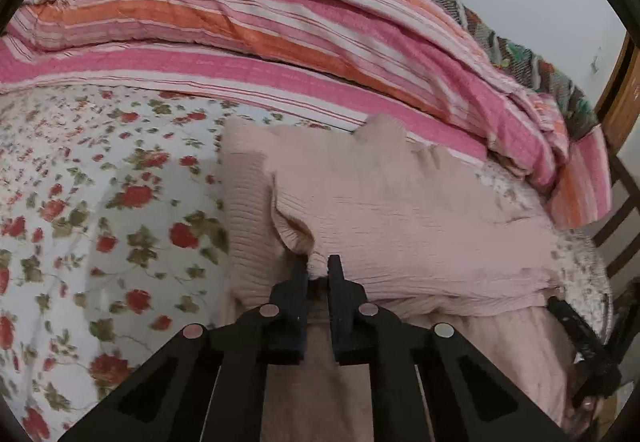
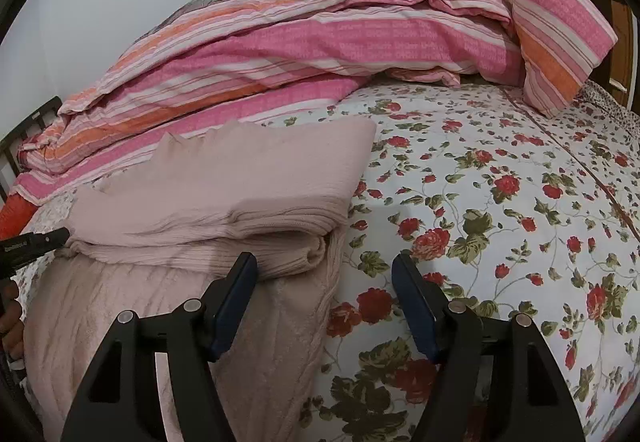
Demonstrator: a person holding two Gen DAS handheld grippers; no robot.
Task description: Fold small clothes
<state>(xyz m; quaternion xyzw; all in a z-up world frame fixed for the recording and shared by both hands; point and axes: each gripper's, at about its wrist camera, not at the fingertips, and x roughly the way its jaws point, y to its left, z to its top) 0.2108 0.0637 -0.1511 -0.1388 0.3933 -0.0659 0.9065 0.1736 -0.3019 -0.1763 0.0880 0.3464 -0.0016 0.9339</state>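
Left tongs [image 1: 318,268] pinching pink knit garment [image 1: 400,209] (partly folded); right tongs [image 2: 324,266] spread above floral bedsheet [image 2: 500,209].

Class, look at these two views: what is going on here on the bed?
A person with a hand-held tool in each hand is folding a pale pink knitted garment on a floral bedsheet. The left tool is pinched shut on a folded-over edge of the garment. The right tool is open, holding nothing, at the garment's folded corner, one finger over the knit and one over the sheet. A striped pink and orange quilt is heaped behind.
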